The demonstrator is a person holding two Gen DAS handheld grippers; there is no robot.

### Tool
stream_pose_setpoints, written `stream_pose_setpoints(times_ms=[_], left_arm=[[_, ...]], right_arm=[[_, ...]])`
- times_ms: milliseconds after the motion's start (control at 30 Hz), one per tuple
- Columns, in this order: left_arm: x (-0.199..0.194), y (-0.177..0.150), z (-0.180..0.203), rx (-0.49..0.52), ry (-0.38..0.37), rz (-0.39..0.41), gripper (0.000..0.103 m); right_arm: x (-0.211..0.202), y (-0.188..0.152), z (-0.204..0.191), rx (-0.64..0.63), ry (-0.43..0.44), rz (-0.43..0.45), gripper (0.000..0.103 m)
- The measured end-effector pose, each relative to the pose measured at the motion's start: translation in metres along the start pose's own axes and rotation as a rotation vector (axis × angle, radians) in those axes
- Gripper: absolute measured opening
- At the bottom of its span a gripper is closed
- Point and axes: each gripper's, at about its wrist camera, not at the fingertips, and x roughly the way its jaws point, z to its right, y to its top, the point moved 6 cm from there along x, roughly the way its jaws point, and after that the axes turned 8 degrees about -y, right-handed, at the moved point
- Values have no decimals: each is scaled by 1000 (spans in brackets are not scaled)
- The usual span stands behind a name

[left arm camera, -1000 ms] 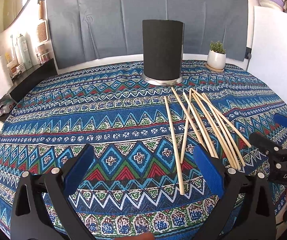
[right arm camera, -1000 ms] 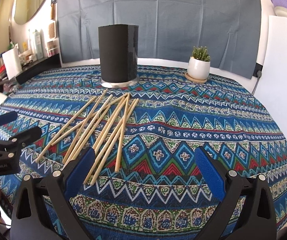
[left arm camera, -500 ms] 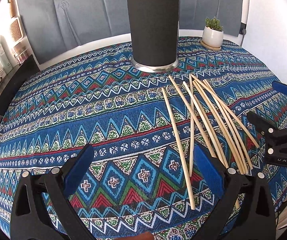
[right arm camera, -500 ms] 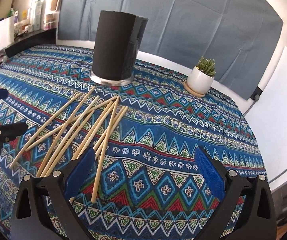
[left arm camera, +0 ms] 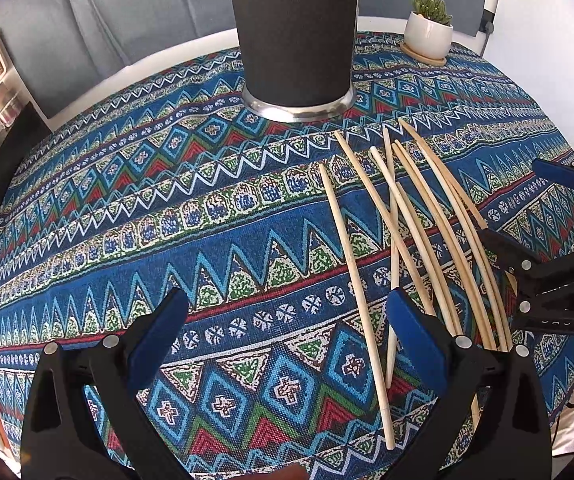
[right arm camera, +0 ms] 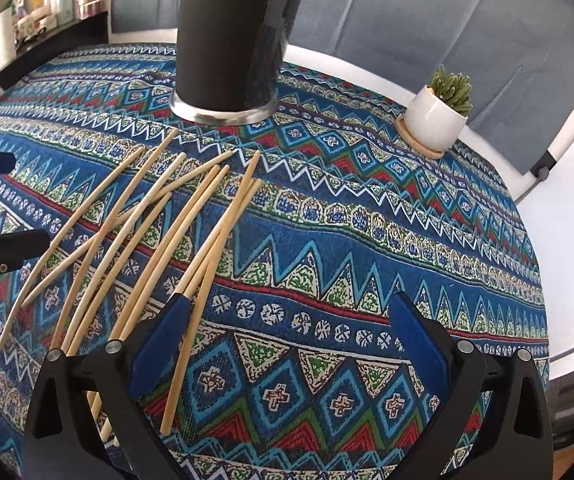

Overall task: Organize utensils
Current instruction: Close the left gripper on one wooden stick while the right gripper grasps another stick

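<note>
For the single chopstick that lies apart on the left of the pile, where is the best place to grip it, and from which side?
Probably grip the lone chopstick near its middle, from above, with the left gripper, one jaw on each side of its length. It lies flat on the tablecloth, and there it is clear of the other chopsticks. Its near end lies close to another stick's tip.

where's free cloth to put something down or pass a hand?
Free: the tablecloth left of the chopsticks, in front of the black holder; also the stretch right of the chopsticks, below the potted plant. Crowded: the chopstick fan between the left tongs and right tongs, both open.
</note>
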Motion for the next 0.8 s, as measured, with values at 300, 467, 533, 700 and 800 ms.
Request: stream_pose_setpoints(times_ms=[300, 467, 533, 700, 800], left_arm=[[19, 2, -14, -52, -18, -63, 98], [16, -2, -14, -26, -26, -19, 99], [15, -2, -15, -2, -40, -3, 99], [15, -3, -17, 62, -73, 1, 99], [15, -1, -17, 111, -96, -34, 99]], right_arm=[[19, -6, 15, 100, 147, -104, 95], [26, -9, 19, 98, 230, -100, 96], [26, -9, 20, 94, 234, -108, 96], [29, -5, 20, 76, 242, -156, 97], [34, 3, 19, 41, 258, -206, 96]])
